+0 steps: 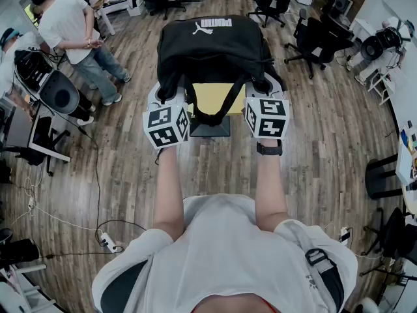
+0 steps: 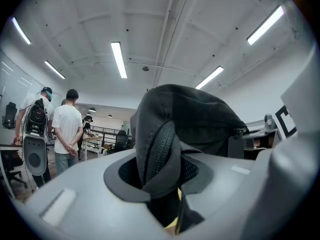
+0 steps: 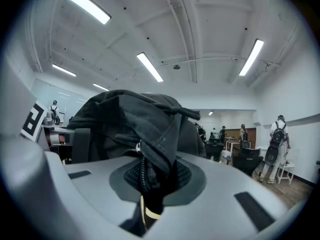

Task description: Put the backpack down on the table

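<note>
- At the far left of the head view, a person in a white T-shirt (image 1: 68, 28) is standing on the brown wooden plank floor (image 1: 326, 149) with hands clasped behind the back. The left gripper view is showing the same person (image 2: 66, 129) from behind, at eye level.
- The left gripper (image 1: 171, 96) is pointing level, and the head view is hiding its jaws behind its marker cube. The left gripper view is showing the left gripper (image 2: 165, 184) clenched on a dark ribbed fold of the bag.
- The black fabric backpack (image 1: 212, 47), with a white logo on top, is hanging in the air between both grippers, out in front of the person. Only the head view is showing that logo. In the left gripper view the black fabric backpack (image 2: 185, 119) is filling the middle as a dark mound.
- A yellow-topped stand on a dark base (image 1: 212, 96) is showing below the bag, between its straps. I cannot tell whether the bag is touching it.
- The right gripper (image 1: 267, 93) is also pointing level. The right gripper view is showing the right gripper (image 3: 155, 184) pinching bunched black cloth beside a zipper of the black fabric backpack (image 3: 135, 119).
- Black office chairs (image 1: 313, 38) are standing at the upper right of the head view.
</note>
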A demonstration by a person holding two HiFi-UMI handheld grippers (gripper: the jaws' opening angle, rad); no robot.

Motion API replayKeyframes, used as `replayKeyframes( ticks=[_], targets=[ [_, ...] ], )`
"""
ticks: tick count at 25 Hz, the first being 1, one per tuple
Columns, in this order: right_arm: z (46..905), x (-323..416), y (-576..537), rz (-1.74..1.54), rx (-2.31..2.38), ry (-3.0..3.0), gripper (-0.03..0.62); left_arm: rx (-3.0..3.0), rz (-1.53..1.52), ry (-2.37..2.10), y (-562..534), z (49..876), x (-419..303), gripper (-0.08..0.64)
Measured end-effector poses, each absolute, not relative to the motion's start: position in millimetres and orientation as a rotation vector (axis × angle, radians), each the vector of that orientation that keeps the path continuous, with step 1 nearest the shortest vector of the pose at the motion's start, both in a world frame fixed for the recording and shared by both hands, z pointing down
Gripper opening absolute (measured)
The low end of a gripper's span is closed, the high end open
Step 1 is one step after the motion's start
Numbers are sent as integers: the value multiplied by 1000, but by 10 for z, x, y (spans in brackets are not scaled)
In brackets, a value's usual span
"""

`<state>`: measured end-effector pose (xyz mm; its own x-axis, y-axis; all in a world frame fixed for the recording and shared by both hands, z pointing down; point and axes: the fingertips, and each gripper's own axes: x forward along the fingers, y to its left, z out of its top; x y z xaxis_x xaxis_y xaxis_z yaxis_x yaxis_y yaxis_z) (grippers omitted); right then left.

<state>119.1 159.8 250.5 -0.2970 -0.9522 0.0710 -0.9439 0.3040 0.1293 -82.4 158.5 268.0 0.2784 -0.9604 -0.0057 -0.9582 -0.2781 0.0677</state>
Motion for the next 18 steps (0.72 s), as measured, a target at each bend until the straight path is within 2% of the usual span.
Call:
replayKeyframes(
  ticks=[18],
  targets=[
    [2563, 1478, 1556, -252, 1812, -2418, 52, 2457, -107, -1965, 1515, 2673, -530, 120]
  ],
)
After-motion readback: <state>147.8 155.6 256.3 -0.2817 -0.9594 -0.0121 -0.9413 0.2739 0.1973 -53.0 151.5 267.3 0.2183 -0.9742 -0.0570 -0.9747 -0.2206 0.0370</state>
